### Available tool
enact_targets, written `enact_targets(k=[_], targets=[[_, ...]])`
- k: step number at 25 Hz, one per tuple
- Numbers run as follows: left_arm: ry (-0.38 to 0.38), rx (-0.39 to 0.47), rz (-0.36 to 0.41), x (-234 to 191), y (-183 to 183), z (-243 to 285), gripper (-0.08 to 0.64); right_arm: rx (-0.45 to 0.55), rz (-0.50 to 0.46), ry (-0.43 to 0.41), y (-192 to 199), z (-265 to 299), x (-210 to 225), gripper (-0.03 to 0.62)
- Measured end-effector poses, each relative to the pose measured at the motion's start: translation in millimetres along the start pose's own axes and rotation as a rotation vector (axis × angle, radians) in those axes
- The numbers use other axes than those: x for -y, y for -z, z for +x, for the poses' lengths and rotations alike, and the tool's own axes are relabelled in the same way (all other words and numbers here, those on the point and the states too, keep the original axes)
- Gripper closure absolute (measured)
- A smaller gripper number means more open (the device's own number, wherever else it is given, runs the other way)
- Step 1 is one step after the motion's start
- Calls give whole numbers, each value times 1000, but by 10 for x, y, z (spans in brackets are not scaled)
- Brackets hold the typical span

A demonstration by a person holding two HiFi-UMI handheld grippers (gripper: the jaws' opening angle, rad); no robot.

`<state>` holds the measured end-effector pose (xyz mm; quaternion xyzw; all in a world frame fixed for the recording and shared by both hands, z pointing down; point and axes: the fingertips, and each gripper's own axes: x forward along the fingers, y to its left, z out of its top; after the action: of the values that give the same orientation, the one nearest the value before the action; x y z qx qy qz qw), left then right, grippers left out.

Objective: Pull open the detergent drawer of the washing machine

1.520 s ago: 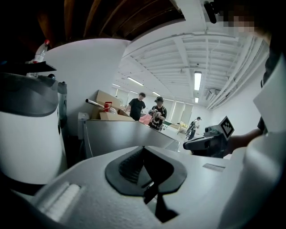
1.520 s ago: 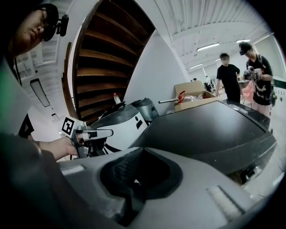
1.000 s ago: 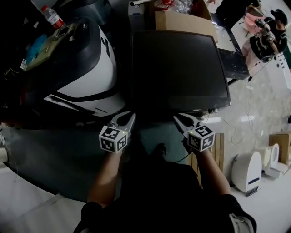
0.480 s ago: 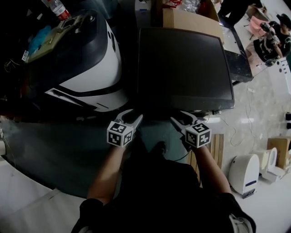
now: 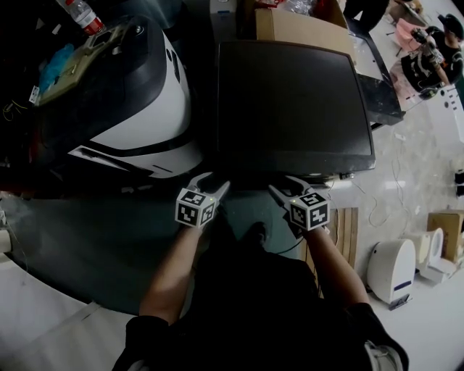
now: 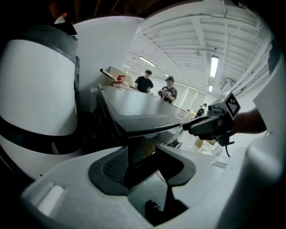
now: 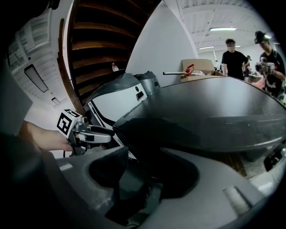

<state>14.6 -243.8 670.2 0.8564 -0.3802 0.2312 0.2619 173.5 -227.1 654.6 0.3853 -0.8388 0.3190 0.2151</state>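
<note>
The washing machine point(image 5: 290, 94) has a flat dark top and fills the middle of the head view; its front face and detergent drawer are hidden below the top's near edge. My left gripper point(image 5: 212, 182) hangs just before the machine's near left corner. My right gripper point(image 5: 286, 185) is beside it, under the near edge. The jaws of both are opening, with nothing between them. In the left gripper view the dark top point(image 6: 138, 107) lies ahead of the left gripper point(image 6: 143, 167), and the right gripper point(image 6: 210, 125) shows at the right. The right gripper view shows the same top point(image 7: 205, 107) above the right gripper point(image 7: 143, 179).
A rounded white and black appliance point(image 5: 138, 109) stands directly left of the washing machine, with a plastic bottle point(image 5: 80, 14) behind it. A cardboard box point(image 5: 290, 25) sits behind the machine. On the floor at right are a wooden pallet point(image 5: 349, 232) and a white device point(image 5: 391, 272). People point(image 5: 428, 58) stand far right.
Both grippers' jaws have spread from nearly shut to wide apart. Both hands have sunk a little toward the machine's front edge.
</note>
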Motion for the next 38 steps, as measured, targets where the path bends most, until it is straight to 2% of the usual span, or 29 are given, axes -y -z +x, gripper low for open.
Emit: enact_targets(k=[6, 10, 14, 19, 31, 33, 34, 35, 36, 37, 38], targets=[[-1, -19, -2, -3, 37, 32, 374, -26, 60, 23, 107, 109, 137, 376], [-3, -22, -1, 1, 36, 40, 374, -37, 45, -1, 135, 188, 77, 376], [-9, -25, 4, -20, 33, 33, 374, -32, 14, 10, 90, 192, 20, 376], [-9, -26, 4, -14, 33, 30, 374, -50, -73, 9, 111, 177, 13, 376], [-15, -5, 0, -64, 24, -40, 374, -35, -67, -1, 127, 137, -11, 376], [-18, -5, 2, -64, 26, -36, 374, -35, -72, -36, 136, 125, -62, 376], [-22, -6, 3, -70, 28, -34, 374, -37, -81, -89, 145, 124, -179, 424], [-27, -6, 2, -84, 28, -32, 374, -42, -98, -156, 161, 135, -365, 577], [-32, -4, 1, -104, 27, -29, 374, -53, -135, -206, 186, 165, -566, 577], [-35, -2, -1, -123, 20, -25, 373, -67, -191, -223, 215, 210, -728, 576], [-36, 0, -2, -137, 10, -20, 374, -78, -240, -215, 231, 257, -826, 541]])
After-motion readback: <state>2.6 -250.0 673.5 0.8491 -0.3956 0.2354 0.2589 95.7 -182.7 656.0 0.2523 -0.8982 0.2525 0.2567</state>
